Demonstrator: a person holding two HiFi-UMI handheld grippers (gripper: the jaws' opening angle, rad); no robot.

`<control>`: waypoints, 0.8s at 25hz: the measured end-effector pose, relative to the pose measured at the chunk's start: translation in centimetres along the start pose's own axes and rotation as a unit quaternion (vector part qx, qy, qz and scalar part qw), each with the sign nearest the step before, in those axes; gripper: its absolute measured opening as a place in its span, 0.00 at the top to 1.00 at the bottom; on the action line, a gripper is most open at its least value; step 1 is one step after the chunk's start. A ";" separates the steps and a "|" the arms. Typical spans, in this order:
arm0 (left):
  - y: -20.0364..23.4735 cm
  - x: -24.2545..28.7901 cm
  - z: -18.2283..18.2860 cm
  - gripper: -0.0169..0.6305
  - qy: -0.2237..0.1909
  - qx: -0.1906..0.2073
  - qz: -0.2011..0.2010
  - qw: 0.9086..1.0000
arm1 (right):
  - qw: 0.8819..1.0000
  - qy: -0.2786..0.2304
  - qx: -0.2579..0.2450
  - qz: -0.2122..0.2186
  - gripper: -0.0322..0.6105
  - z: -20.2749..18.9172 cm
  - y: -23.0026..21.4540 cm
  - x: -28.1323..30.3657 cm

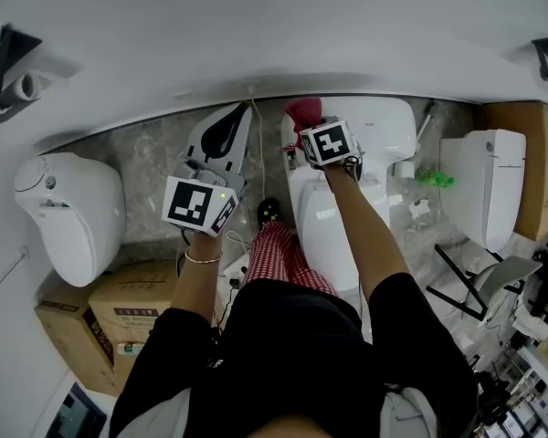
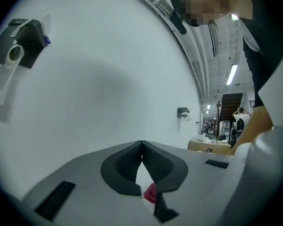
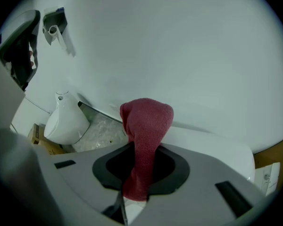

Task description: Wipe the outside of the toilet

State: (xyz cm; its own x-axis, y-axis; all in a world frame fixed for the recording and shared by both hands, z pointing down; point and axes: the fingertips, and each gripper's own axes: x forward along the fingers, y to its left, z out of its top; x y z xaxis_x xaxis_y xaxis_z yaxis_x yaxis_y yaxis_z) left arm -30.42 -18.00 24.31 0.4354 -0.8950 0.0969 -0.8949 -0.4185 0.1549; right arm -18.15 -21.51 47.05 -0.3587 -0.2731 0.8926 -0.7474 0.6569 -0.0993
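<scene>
The white toilet (image 1: pixel 333 226) stands against the wall in front of me, its tank (image 1: pixel 388 126) at the back. My right gripper (image 1: pixel 303 128) is shut on a red cloth (image 1: pixel 303 110) and holds it at the tank's left end. In the right gripper view the red cloth (image 3: pixel 146 126) stands up between the jaws of the right gripper (image 3: pixel 142 161), with the tank top (image 3: pixel 212 147) just beyond. My left gripper (image 1: pixel 240 115) hangs left of the toilet, shut and empty. In its own view the left gripper (image 2: pixel 141 144) faces the bare white wall.
A second white toilet (image 1: pixel 68 213) stands at the left and a third (image 1: pixel 489 185) at the right. Cardboard boxes (image 1: pixel 119 313) lie at lower left. A green bottle (image 1: pixel 436 178) lies on the floor at right. Paper holders (image 2: pixel 19 46) hang on the wall.
</scene>
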 end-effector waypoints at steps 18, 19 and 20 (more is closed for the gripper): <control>1.4 -0.5 -1.2 0.97 0.009 -0.022 0.025 0.999 | 0.998 0.069 0.008 0.002 0.82 -0.3 -0.4 2.6; 1.3 -0.5 -1.2 0.97 0.011 -0.018 0.023 1.000 | 0.997 0.072 0.008 0.004 0.82 -0.3 -0.4 2.6; 1.2 -0.4 -1.2 0.97 0.013 -0.014 0.021 1.000 | 0.997 0.074 0.008 0.005 0.82 -0.3 -0.4 2.6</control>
State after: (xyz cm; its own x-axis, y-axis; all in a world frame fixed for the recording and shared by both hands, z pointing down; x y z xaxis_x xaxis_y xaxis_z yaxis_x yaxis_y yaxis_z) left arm -31.54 -18.00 25.62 0.3995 -0.9077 0.1285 -0.9098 -0.3753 0.1775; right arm -18.56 -22.27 49.54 -0.2808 -0.1594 0.9464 -0.7536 0.6472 -0.1146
